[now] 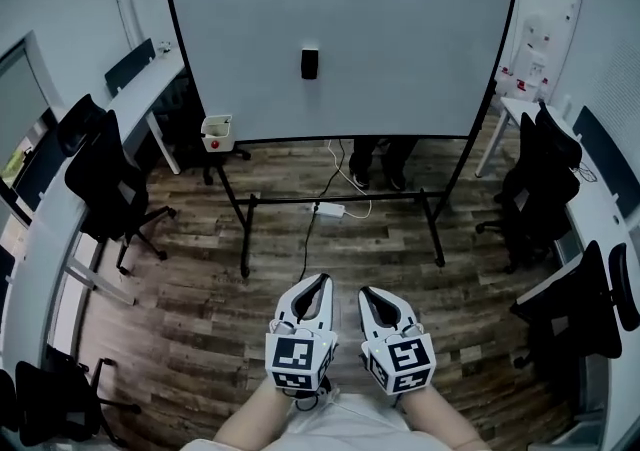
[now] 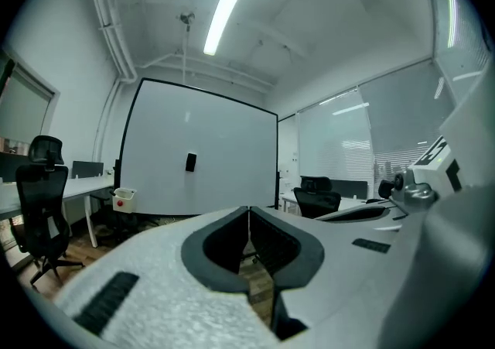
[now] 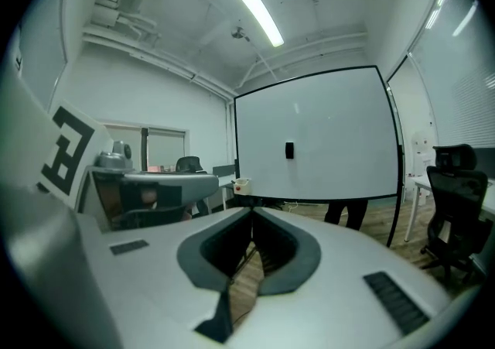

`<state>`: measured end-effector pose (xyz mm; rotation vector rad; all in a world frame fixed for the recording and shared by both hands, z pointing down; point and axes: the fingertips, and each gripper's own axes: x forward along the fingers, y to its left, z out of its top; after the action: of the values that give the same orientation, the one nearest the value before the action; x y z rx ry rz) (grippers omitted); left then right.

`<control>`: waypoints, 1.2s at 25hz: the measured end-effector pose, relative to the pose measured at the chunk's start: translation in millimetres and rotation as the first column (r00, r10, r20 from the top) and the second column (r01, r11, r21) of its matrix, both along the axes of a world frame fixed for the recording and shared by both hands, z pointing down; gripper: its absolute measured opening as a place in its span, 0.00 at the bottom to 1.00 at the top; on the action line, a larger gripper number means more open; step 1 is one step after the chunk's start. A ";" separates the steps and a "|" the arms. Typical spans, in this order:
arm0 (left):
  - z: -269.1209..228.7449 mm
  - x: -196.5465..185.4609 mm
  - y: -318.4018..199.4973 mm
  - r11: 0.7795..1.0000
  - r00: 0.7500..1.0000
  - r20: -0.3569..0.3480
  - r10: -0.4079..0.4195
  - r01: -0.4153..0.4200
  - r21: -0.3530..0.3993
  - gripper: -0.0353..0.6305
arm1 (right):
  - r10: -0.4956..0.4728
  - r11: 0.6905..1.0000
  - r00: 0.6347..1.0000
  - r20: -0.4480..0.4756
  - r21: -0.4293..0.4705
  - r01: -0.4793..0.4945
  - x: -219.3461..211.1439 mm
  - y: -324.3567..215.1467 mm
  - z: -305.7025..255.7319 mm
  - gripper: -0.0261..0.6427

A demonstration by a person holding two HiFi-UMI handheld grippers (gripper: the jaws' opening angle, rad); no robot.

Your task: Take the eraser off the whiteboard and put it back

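Floorboards (image 1: 200, 309) run to the whiteboard (image 1: 400, 29), where the eraser (image 1: 310, 64) sticks; desks (image 1: 148, 81) and black chairs (image 1: 105, 179) line both sides. Left gripper (image 1: 322, 282) and right gripper (image 1: 366, 294) are pressed together, empty.

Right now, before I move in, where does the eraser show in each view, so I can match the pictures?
Head view: the eraser sits top centre, on the whiteboard.
Left gripper view: the eraser is left of centre, on the board.
Right gripper view: the eraser is just right of centre, on the board.
Shared landmark: the small white box at the board's lower left corner.
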<state>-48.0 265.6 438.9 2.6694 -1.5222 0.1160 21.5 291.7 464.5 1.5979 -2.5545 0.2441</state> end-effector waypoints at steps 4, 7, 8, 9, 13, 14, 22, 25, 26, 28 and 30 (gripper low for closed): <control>-11.3 -25.0 -71.9 0.999 1.000 0.001 0.030 -0.030 0.013 0.08 | 0.029 1.000 0.999 -0.015 0.008 -0.029 -23.2 -69.2 -9.4 0.08; -12.7 -43.8 -122.8 0.999 0.999 -0.003 0.046 -0.046 0.012 0.08 | 0.045 0.999 0.999 -0.007 0.013 -0.045 -40.4 -119.8 -12.3 0.08; -11.8 -50.1 -137.4 0.999 0.999 -0.003 0.047 -0.047 0.010 0.08 | 0.045 0.999 0.999 -0.007 0.010 -0.045 -46.7 -133.8 -12.0 0.08; -10.8 -56.0 -150.9 0.999 0.999 -0.004 0.047 -0.047 0.007 0.08 | 0.045 0.999 0.999 -0.012 0.009 -0.045 -52.6 -146.8 -11.8 0.08; -4.4 -70.7 -196.1 0.998 0.998 -0.011 0.063 -0.063 -0.016 0.08 | 0.059 0.998 0.998 -0.036 0.004 -0.059 -66.0 -193.0 -10.6 0.08; -1.7 -73.6 -206.2 0.998 0.998 -0.015 0.063 -0.063 -0.022 0.08 | 0.063 0.998 0.997 -0.041 -0.002 -0.064 -67.2 -203.4 -8.3 0.08; 16.3 -79.3 -275.3 0.998 0.999 -0.038 0.027 -0.029 -0.061 0.08 | 0.039 0.999 0.998 -0.056 -0.033 -0.041 -66.1 -277.5 10.2 0.08; 16.1 -69.7 -304.8 0.999 0.999 -0.031 0.006 -0.008 -0.053 0.08 | 0.008 1.000 0.999 -0.049 -0.021 -0.009 -59.3 -309.1 9.2 0.08; 16.2 -64.9 -314.7 0.999 1.000 -0.030 -0.002 0.000 -0.054 0.08 | -0.002 1.000 0.999 -0.047 -0.017 0.001 -55.0 -319.8 8.6 0.08; 15.8 -52.7 -334.4 0.998 0.999 -0.029 -0.015 0.013 -0.056 0.08 | -0.021 1.000 0.999 -0.039 -0.011 0.021 -44.3 -342.1 6.7 0.08; 11.4 -39.7 -356.2 0.998 0.999 -0.023 -0.031 0.029 -0.051 0.08 | -0.045 0.999 0.998 -0.033 -0.006 0.045 -32.2 -366.6 3.2 0.08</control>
<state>-87.7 -90.6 450.3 2.5987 -1.5308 0.1183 -10.8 -74.9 467.7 1.5280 -2.5594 0.2187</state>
